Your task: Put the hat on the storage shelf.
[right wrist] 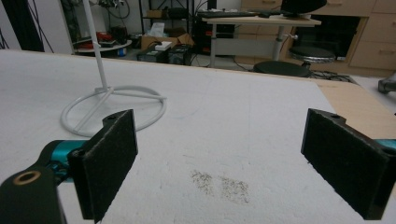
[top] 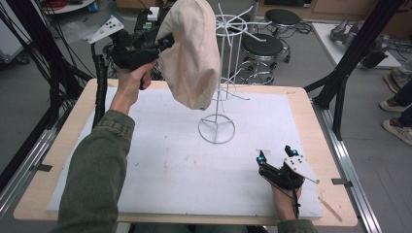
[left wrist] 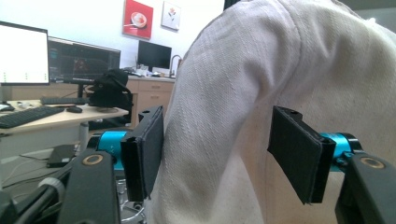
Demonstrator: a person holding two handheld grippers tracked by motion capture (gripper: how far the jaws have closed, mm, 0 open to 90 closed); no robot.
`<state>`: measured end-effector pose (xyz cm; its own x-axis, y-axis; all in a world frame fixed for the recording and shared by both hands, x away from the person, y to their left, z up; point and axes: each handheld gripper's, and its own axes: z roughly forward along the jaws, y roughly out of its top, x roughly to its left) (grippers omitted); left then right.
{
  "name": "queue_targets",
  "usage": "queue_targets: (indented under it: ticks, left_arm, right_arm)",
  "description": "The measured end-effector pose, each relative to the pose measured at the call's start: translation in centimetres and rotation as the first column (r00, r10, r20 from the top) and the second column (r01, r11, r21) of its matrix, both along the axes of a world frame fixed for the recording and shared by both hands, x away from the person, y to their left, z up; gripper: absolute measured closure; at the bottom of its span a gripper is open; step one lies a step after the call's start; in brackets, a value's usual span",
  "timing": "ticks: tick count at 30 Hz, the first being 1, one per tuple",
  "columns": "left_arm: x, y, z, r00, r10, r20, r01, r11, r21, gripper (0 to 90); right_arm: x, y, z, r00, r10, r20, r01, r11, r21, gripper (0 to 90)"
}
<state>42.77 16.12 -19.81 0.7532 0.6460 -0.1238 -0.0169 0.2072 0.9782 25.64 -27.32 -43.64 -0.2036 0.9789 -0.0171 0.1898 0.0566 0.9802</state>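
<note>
A cream cloth hat hangs over the top of a white wire stand at the back middle of the table. My left gripper is raised at the hat's upper left side. In the left gripper view its jaws stand apart with a bulge of the cream fabric between the pads, not pinched. My right gripper rests low near the front right of the white mat. It is open with nothing between its pads, and the stand's ring base lies ahead of it to the left.
The white mat covers most of the wooden table. Round stools stand behind the table. Black frame struts rise at the right, and a person's shoes are on the floor beyond them. A cable hose runs along the left.
</note>
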Motion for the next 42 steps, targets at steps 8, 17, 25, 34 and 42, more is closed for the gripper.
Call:
queue_targets:
  ticks: [8, 17, 25, 34, 42]
  left_arm:
    - [-0.5, 0.6, -0.1, 0.9999, 0.012, 0.001, -0.012, 0.9999, -0.003, 33.6]
    - [-0.7, 1.0, -0.8, 0.9999, 0.015, -0.004, -0.015, 0.9999, -0.001, 33.0]
    - [-1.2, 2.1, -1.6, 0.9994, 0.034, -0.003, -0.034, 0.9994, -0.009, 33.0]
    - [-2.2, 3.1, -2.6, 0.9986, 0.053, 0.003, -0.053, 0.9986, -0.001, 32.4]
    - [-3.9, 4.2, -4.3, 0.9972, 0.074, 0.012, -0.074, 0.9972, 0.012, 31.8]
  right_arm:
    - [0.0, 0.0, 0.0, 1.0000, -0.003, -0.009, 0.003, 1.000, 0.008, 9.6]
    - [0.0, 0.1, 0.0, 1.0000, -0.001, -0.005, 0.001, 1.000, 0.005, 9.7]
    - [0.0, 0.1, 0.0, 1.0000, 0.000, -0.003, 0.000, 1.000, 0.004, 9.7]
    - [0.1, 0.0, 0.0, 1.0000, 0.003, -0.006, -0.003, 1.000, 0.001, 9.6]
    - [0.0, 0.1, 0.0, 1.0000, 0.001, -0.010, -0.001, 1.000, 0.005, 9.6]
